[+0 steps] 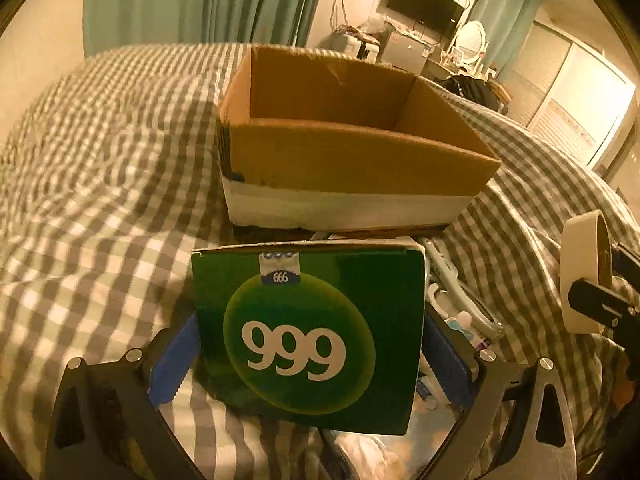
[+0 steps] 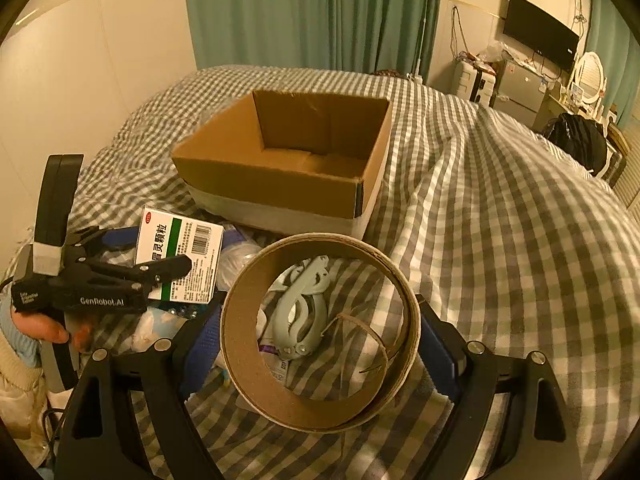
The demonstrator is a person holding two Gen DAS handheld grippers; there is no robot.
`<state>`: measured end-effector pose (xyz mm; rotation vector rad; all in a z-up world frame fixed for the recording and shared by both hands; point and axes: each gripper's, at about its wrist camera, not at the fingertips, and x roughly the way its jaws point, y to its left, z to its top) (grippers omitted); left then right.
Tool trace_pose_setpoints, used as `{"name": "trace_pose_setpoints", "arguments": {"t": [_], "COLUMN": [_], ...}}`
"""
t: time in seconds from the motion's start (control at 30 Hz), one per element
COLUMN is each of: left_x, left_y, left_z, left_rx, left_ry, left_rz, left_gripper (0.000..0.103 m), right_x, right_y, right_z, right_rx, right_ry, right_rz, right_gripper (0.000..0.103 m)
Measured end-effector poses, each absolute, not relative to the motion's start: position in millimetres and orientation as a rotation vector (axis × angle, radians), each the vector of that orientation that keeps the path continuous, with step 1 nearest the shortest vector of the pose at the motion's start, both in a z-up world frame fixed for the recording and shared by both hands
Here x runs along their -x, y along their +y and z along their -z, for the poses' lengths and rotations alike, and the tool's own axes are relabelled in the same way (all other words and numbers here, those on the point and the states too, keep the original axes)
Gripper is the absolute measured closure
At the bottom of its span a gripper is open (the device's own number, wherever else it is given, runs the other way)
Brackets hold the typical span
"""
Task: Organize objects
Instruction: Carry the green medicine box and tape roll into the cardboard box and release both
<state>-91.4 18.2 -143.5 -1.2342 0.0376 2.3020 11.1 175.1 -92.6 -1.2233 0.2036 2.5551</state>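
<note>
My left gripper [image 1: 308, 344] is shut on a green medicine box [image 1: 308, 336] marked 999, held upright just in front of an open cardboard box [image 1: 344, 148] on the checked bedspread. In the right wrist view the same medicine box [image 2: 180, 256] shows its white labelled side, gripped by the left gripper [image 2: 176, 264], with a hand on its handle. My right gripper [image 2: 320, 340] is shut on a brown cardboard tape roll [image 2: 240, 340], held before the cardboard box [image 2: 280, 184], whose inside looks bare. The roll [image 1: 580, 276] also appears at the right edge of the left wrist view.
A pale plastic tool [image 2: 298, 312], small packets and a plastic bag [image 2: 160, 324] lie on the checked bedspread [image 2: 500, 260] under the grippers. Teal curtains [image 2: 312, 12], a wall television [image 2: 540, 32] and a dresser stand beyond the bed.
</note>
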Motion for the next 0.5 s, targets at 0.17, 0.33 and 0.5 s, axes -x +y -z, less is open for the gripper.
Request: {"name": "trace_pose_setpoints", "arguments": {"t": [0.17, 0.33, 0.5], "left_x": [78.7, 88.2, 125.5], "left_y": [15.6, 18.9, 33.4], "left_z": [94.4, 37.5, 8.5], "left_rx": [1.102, 0.97, 0.903], "left_ry": [0.068, 0.109, 0.17], "left_rz": [-2.377, -2.459, -2.523], "left_gripper": [0.002, 0.002, 0.002], "right_x": [-9.6, 12.5, 73.3], "right_y": [170.7, 175.2, 207.9], "right_z": [53.6, -1.0, -29.2], "right_rx": [1.155, 1.056, 1.057], "right_ry": [0.167, 0.051, 0.078], "right_rz": [-2.63, -2.704, -2.727], "right_gripper": [0.016, 0.016, 0.016]}}
